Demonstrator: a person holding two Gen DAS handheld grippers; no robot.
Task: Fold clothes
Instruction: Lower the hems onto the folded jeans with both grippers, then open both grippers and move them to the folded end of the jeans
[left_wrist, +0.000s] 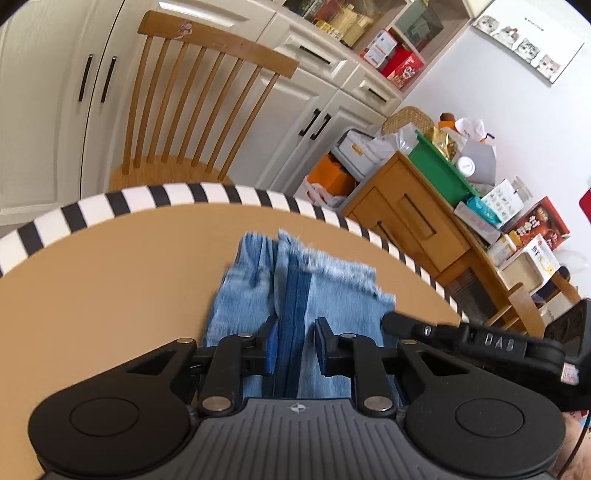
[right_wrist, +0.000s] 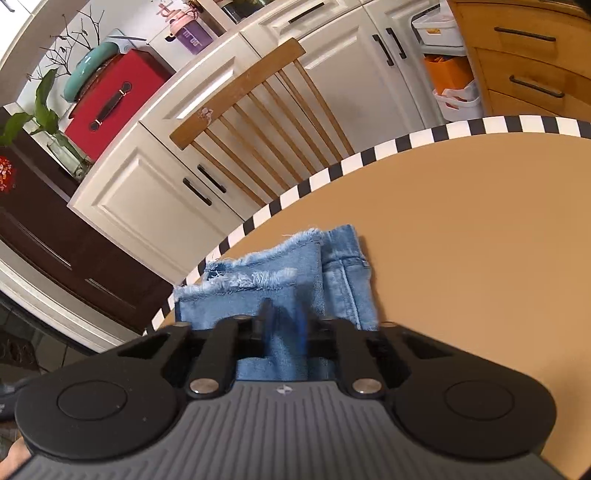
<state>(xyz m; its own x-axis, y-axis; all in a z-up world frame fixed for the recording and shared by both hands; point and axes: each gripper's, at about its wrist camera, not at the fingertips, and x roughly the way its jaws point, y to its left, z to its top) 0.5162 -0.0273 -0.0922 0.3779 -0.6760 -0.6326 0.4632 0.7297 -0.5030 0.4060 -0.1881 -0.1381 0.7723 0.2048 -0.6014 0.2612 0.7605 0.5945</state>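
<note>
On the tan desk (left_wrist: 110, 277) with striped rim, left wrist view: folded denim jeans (left_wrist: 332, 291) lie frayed hems away from camera. Left tool (left_wrist: 293, 341) sits over the dark seam strip, fingers (left_wrist: 267, 343) narrowly apart, fabric between them; real pinch or not, cannot tell. Right tool's arm enters from right edge. Right wrist view: right tool (right_wrist: 286, 325) closed, blurred, gripping a denim fold near desk edge. Wooden chair (right_wrist: 258, 110) behind.
</note>
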